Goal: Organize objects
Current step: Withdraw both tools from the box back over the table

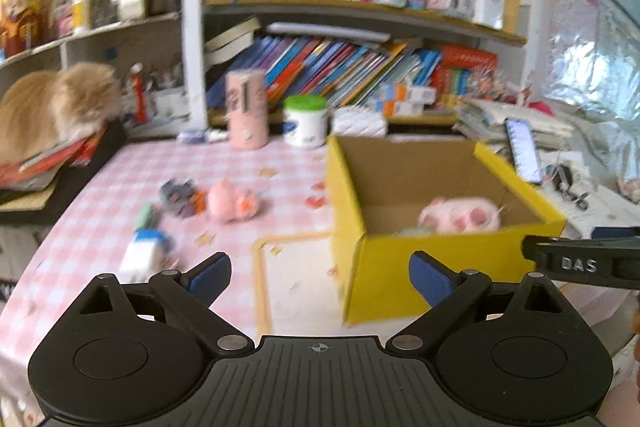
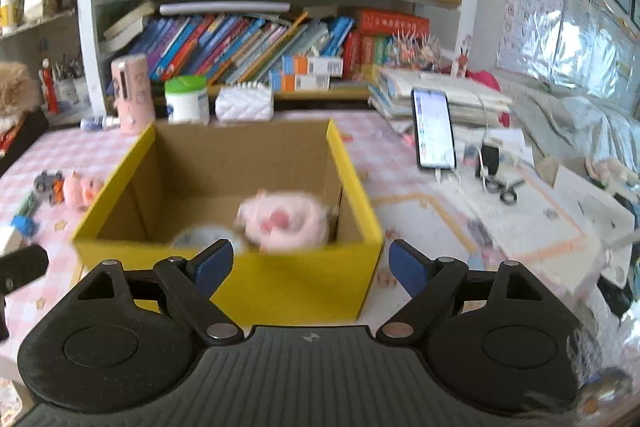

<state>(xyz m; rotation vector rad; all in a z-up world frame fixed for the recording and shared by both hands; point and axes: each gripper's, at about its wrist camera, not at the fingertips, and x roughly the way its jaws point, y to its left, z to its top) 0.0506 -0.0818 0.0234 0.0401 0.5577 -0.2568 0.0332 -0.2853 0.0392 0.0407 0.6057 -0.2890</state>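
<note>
- Toys for sorting lie in two places: a soft pink plush pig (image 2: 286,223) sits in the yellow open-topped cardboard box (image 2: 280,279), while a smaller pink plush pig (image 1: 234,201), a grey toy car (image 1: 178,197) and a white-and-blue toy vehicle (image 1: 144,255) lie left of it on the pink checked tablecloth (image 1: 120,167).
- We hold our left gripper (image 1: 320,277) and right gripper (image 2: 306,265) spread wide, both empty.
- We judge the small pig light and squashy, best pinched across its round body; the hard vehicles may slip, so grip their sides.
</note>
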